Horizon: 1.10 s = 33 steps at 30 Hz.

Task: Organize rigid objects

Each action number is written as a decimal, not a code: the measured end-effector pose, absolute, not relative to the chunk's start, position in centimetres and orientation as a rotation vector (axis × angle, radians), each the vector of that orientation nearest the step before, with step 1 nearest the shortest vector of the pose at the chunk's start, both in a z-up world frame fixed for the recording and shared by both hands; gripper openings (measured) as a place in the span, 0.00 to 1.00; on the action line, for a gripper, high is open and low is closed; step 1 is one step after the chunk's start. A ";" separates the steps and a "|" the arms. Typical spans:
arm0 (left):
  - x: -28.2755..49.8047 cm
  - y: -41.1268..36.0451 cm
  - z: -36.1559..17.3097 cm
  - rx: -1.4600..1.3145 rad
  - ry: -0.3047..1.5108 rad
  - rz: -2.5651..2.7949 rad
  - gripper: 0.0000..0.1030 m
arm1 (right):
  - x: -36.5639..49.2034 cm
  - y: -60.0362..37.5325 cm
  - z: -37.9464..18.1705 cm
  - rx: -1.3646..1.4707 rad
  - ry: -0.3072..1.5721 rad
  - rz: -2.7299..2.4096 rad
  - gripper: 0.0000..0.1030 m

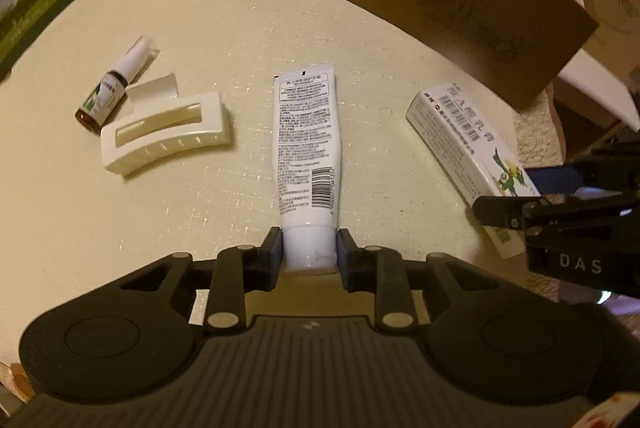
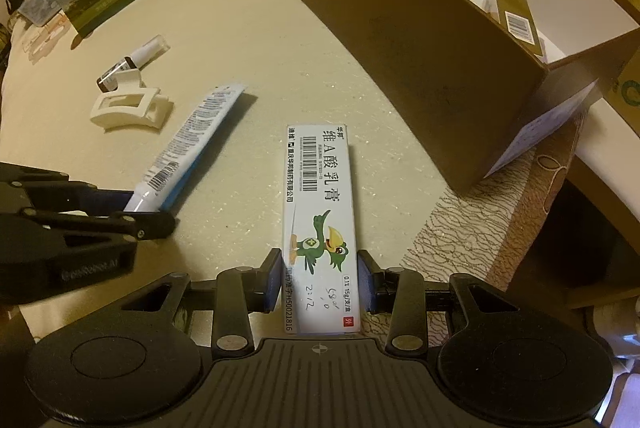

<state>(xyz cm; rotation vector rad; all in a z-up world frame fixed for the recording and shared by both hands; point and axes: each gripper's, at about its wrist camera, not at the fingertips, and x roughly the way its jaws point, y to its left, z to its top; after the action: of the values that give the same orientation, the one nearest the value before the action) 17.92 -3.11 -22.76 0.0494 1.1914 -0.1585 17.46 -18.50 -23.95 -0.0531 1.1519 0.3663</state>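
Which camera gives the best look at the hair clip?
The left wrist view: the cream hair clip lies large and unobstructed, with its slot and teeth clear, beside the small dropper bottle. The right wrist view shows it smaller, farther off and less detailed.
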 end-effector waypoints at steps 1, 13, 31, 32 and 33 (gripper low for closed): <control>18.0 -3.1 -22.8 0.049 1.193 -0.160 0.24 | 17.4 -18.6 -24.0 -0.053 1.152 0.368 0.35; 20.6 -3.3 -23.1 0.066 1.183 -0.173 0.31 | 18.2 -18.4 -24.4 -0.038 1.134 0.380 0.35; 21.7 -3.9 -23.5 0.093 1.209 -0.167 0.32 | 19.7 -17.1 -25.0 -0.084 1.106 0.373 0.36; 21.8 -3.9 -23.5 0.092 1.209 -0.166 0.32 | 19.8 -17.1 -25.0 -0.084 1.104 0.373 0.36; 21.8 -3.9 -23.5 0.092 1.209 -0.166 0.32 | 19.9 -17.0 -25.0 -0.085 1.102 0.374 0.36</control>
<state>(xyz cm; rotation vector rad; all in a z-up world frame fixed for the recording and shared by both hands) 21.83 -3.89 -23.50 0.0916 1.2093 -0.1659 19.85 -17.02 -24.98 -0.0848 1.1020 0.3735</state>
